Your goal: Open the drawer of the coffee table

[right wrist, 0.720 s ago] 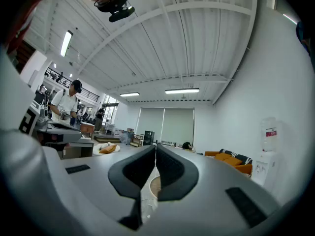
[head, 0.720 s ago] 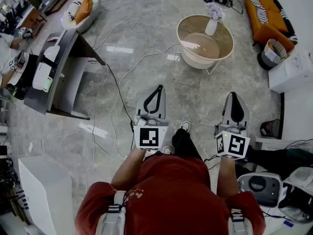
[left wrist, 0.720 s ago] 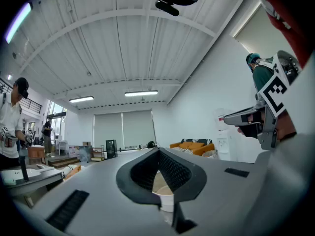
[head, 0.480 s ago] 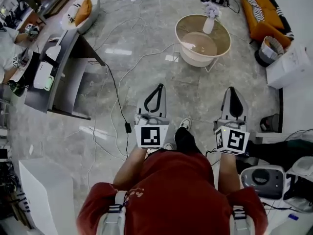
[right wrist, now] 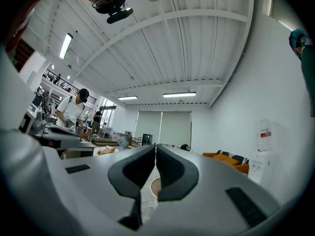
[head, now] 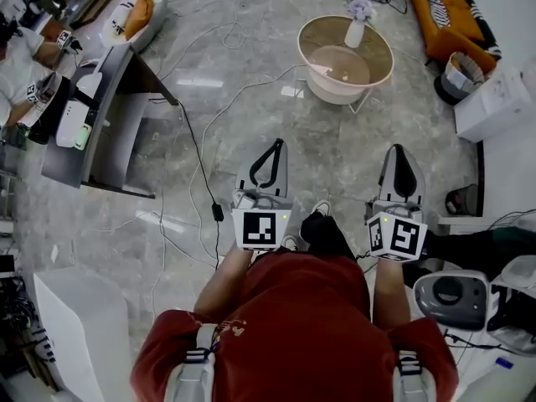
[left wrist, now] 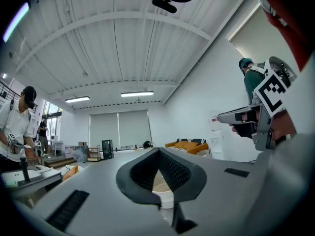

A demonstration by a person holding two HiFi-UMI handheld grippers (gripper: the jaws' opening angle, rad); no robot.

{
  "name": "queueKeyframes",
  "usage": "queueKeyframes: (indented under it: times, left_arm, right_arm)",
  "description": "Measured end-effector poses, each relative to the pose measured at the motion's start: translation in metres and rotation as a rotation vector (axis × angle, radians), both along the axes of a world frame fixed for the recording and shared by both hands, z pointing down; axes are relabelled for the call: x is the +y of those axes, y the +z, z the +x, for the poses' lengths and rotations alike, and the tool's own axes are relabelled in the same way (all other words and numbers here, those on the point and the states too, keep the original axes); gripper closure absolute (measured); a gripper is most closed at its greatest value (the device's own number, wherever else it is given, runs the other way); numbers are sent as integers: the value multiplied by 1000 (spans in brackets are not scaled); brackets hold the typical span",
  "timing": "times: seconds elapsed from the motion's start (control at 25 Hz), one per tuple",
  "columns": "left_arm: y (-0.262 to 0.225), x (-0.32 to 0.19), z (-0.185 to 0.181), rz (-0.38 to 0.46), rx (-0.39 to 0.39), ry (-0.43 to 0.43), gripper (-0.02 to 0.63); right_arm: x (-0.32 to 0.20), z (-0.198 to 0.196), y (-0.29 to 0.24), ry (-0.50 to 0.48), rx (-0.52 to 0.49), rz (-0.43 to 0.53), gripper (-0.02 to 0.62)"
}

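- My left gripper [head: 273,146] is shut tight, nothing in it. Right gripper [head: 400,151] is shut too, also empty.
- Both point out level over the floor [head: 276,115].
- The coffee table [head: 331,89] is the round one w/ a vase [head: 356,32] on top. It's well ahead of me.
- Can't see its drawer from here.
- Step, I think: just getting to the table, not touching it yet.
- Next: get close, find the drawer front, open 1 gripper, grab and pull.

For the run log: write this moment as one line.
left hand-held gripper: shut, empty | right hand-held gripper: shut, empty | coffee table: ahead, not touched
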State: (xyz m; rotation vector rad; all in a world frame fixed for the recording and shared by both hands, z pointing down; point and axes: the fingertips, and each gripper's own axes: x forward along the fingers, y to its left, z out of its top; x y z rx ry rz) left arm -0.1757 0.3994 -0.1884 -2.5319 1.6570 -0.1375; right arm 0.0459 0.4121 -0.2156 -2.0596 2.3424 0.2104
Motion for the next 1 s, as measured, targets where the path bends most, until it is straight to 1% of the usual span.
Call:
queueKeyframes:
  times: [0.12,0.28,0.48,0.68,0.8,0.92,1.0]
  left_arm:
    - [9,-5,3,-24,-11,2,592]
    - [15,-21,15,-28,-13,1,592]
    - [25,-54,32,-51,-25,16,592]
    - [28,-113,65,-58,-46,36,592]
    - [28,-158,92,-58,-54,46,592]
    - [27,-210,122,-35,-32,48,592]
    - [27,-240,140,-65,-38,37,592]
  right_arm:
    - [-3,4,5,2,-7,-9,572]
    - [-13,17,17,14,-22,-32,572]
    - [-45,32,38,33,-42,-59,572]
    - [-102,67,47,48,-66,-62,572]
    - [-143,93,50,54,-91,-66,572]
    - [-188,121,52,53,-95,-65,572]
    - [-218,139,54,55,-84,-60,572]
